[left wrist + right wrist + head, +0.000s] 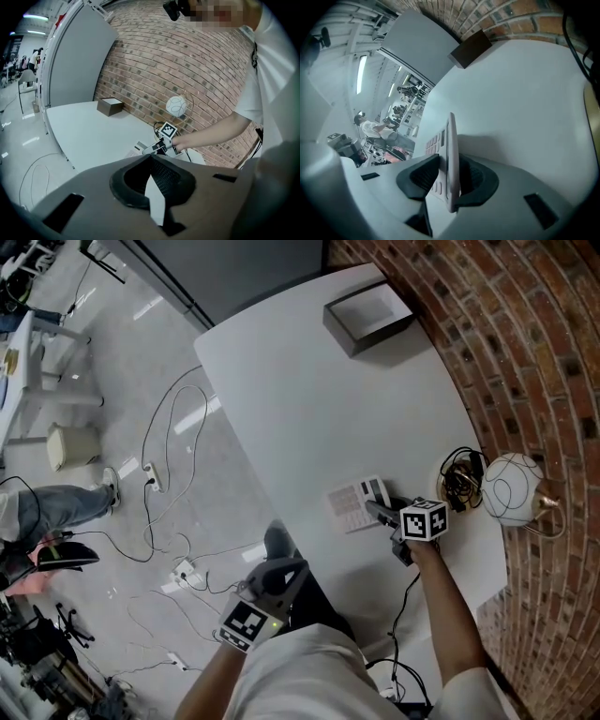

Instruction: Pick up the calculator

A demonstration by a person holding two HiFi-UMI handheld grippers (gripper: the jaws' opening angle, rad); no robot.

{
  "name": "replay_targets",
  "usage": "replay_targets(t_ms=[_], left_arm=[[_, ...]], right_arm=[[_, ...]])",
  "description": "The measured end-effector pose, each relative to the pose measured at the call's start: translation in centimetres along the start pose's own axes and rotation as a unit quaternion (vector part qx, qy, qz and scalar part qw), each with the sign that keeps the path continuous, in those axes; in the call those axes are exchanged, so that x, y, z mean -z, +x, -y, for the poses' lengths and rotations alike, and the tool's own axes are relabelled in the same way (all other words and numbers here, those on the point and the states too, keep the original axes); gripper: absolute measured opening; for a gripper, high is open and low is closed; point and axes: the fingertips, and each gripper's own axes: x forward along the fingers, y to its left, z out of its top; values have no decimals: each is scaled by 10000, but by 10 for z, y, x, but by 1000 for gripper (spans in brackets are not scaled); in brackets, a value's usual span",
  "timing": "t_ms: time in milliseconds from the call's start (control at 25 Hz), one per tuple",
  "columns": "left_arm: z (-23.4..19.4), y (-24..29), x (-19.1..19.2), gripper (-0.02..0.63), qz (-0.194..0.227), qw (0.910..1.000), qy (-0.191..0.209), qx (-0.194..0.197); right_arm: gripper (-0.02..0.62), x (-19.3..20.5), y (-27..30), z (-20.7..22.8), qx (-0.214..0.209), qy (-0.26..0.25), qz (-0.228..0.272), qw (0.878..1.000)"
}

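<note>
Between the pads of the right tongs (449, 161) stands the calculator (451, 136), seen edge-on. One pad lies against its key face and the other against its back, so the tongs are clamped across its thin body. That hold makes sense. A flat slab lying on a surface offers only its thickness to pinch, and the tongs are rolled so that one pad could slip under an edge.

From the head view the tongs reach it from the person's side, the marker cube (424, 518) riding above the wrist. They take the end nearest the arm rather than stretching over the keys. The calculator sits on the pale tabletop (309, 399), toward its near edge. Whether it has left the surface cannot be told, though the task looks to be at the point of lifting.

The left tongs (151, 157) have their pads together with nothing between them. They are held low beside the person's body, off the tabletop edge, presumably parked out of the way since one grip is enough.

Just beside the right hand lie a coil of cable (461, 482) and a white wire-wrapped globe (511, 488) against the brick wall (525, 352), close enough to snag on a careless lift. A dark box (368, 315) sits well apart at the far end.
</note>
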Motion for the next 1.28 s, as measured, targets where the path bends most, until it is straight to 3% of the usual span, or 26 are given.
replay_targets(t_ms=[240,640,1040,1280], left_arm=[[3,-11,-6,12,51,10000,83,-5],[8,-48,-13,12,222,9992,288,156],[16,-114,0,12,321,9971,424,542],[26,-158,18,12,363,9942,636,783]], right_arm=[[132,-1,-9,-14,42,131,294,9995],[132,-1,-41,-80,221,414,937,9945],[132,41,-79,-171,447,825,1634,9821],[132,77,-97,-225,557,1090,2193,9679]])
